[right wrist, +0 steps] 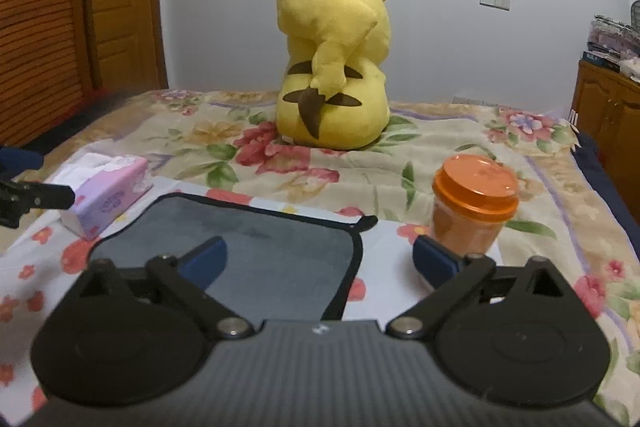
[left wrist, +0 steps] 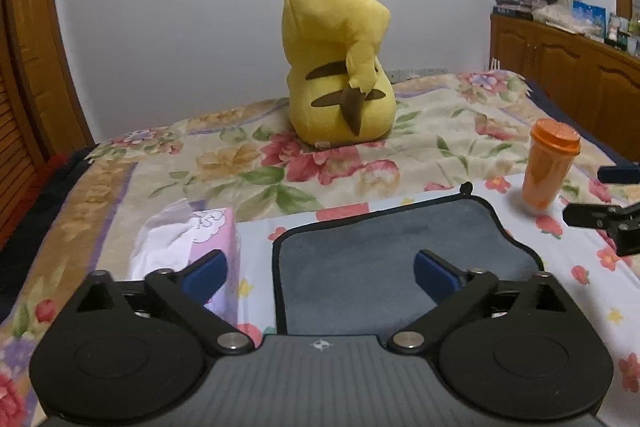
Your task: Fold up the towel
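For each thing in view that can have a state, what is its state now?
grey towel: spread flat, not yet folded.
left tongs: open, holding nothing.
right tongs: open, holding nothing.
orange cup: upright, lid on.
tissue box: open, a tissue sticking out.
yellow plush toy: sitting upright, back to the cameras.

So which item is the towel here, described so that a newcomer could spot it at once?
Start at the big yellow plush toy sitting on the floral bed cover. Nearer the cameras lies a pale flowered sheet, with a pink tissue pack on one side and an orange lidded cup on the other. The towel lies flat between them: grey, black-edged, the only plain cloth.
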Motion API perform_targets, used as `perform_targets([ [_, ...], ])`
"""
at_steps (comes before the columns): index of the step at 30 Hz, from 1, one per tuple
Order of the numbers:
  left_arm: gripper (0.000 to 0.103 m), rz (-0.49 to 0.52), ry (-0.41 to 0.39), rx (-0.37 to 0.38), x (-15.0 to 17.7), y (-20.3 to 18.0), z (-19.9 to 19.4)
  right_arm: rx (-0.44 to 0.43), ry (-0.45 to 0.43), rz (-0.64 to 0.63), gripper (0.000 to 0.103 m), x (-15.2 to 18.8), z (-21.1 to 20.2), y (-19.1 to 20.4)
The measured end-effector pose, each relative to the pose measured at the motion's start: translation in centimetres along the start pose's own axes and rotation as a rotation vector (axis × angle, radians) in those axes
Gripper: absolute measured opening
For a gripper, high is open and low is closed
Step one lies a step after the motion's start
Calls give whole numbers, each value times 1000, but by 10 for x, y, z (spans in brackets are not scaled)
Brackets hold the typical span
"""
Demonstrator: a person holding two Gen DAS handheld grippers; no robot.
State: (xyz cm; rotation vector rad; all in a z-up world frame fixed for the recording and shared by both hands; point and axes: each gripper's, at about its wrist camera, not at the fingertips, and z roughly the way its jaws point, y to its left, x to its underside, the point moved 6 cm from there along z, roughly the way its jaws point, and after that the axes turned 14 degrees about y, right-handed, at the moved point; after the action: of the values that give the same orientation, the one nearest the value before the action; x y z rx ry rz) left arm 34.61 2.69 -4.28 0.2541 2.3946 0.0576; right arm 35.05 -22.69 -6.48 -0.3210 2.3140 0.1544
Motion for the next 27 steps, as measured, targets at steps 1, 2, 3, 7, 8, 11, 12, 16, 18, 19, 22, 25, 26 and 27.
perform_targets([
  [1, 103, 4, -3, 0, 1, 0, -5, -8, 5, 3, 100, 1, -5, 1],
  [2, 103, 4, -3, -4, 2, 0, -10, -7, 8, 5, 100, 3, -9, 1],
  [3, 103, 3, -3, -5, 3, 0, -14, -2, 9, 7, 103, 4, -13, 2],
  [7, 103, 3, -6, -4, 7, -1, -30, 8, -8, 14, 103, 7, -30, 5],
  [8, 103, 4, -5, -6, 9, -1, -34, 12, -21, 14, 103, 8, -35, 6],
  [11, 103, 9, 9, -15, 15, -2, -42, 9, -28, 17, 103, 10, -44, 9],
  [12, 103, 10, 10, -19, 18, -3, -45, 13, -31, 19, 103, 11, -47, 10],
  [16, 103, 3, -2, -12, 26, -6, -61, 33, -63, 23, 103, 13, -64, 14],
  [18, 103, 1, -2, -10, 29, -7, -69, 36, -74, 35, 103, 14, -74, 14],
  [19, 103, 0, -1, -13, 31, -8, -74, 37, -77, 39, 103, 15, -78, 14],
  [22, 103, -16, -2, -27, 33, -7, -90, 43, -84, 39, 103, 15, -94, 15],
  [25, 103, -31, 2, -42, 36, -7, -108, 51, -95, 41, 103, 13, -109, 16],
  [26, 103, -32, -2, -46, 37, -8, -113, 51, -99, 43, 103, 13, -114, 16],
  [27, 103, -32, -6, -49, 39, -8, -119, 50, -102, 45, 103, 13, -120, 17],
])
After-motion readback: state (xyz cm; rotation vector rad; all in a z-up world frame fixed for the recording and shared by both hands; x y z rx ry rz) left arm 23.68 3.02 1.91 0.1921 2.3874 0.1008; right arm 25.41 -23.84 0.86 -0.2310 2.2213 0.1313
